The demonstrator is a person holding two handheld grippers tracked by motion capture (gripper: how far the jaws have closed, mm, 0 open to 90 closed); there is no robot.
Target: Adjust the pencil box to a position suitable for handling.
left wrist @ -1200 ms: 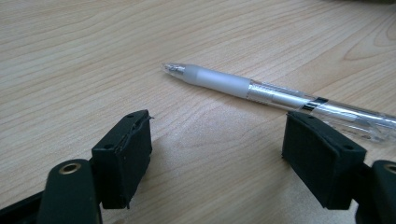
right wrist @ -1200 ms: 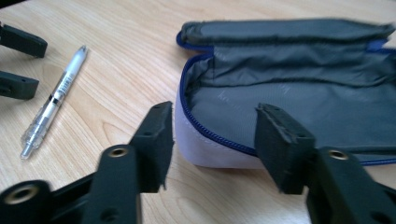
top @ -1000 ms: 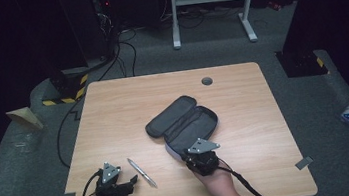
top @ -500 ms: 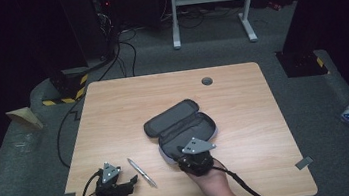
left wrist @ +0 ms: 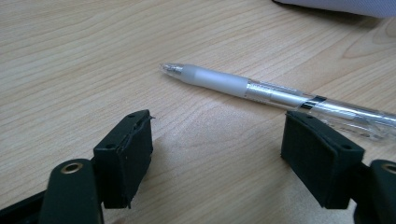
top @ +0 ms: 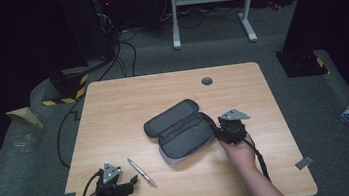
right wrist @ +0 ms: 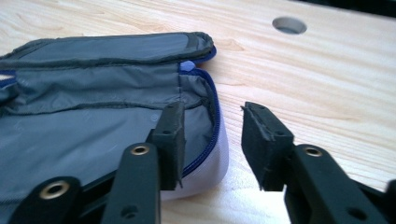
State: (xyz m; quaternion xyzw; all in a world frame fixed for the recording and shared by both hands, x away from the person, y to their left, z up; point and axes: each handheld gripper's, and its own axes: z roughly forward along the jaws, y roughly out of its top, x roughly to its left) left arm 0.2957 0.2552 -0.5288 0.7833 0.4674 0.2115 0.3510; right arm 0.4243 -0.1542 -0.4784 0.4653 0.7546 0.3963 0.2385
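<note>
A grey pencil case (top: pixel 182 132) lies unzipped in the middle of the wooden table (top: pixel 113 110), lid folded back. My right gripper (top: pixel 218 132) is at the case's right end. In the right gripper view, the gripper (right wrist: pixel 212 112) straddles the case (right wrist: pixel 93 93) rim, one jaw inside and one outside. Its jaws have just been opening and do not press on the rim. A clear pen (top: pixel 142 172) with a silver band lies near the front left. My left gripper (top: pixel 131 181) rests beside it, open. The pen (left wrist: pixel 243 86) lies just beyond the left gripper (left wrist: pixel 219 123) and runs behind one jaw.
A round cable hole (top: pixel 206 81) sits in the table's far side, right of centre. Bare wood surrounds the case. Around the table is dark carpet with cables (top: pixel 121 49), a white desk frame (top: pixel 211 3) at the back and tape marks (top: pixel 303 163).
My right gripper has let go of the case's near edge, opened, and moved right and away to the case's right end. The lid has folded back wider. The left gripper and pen have stayed put.
</note>
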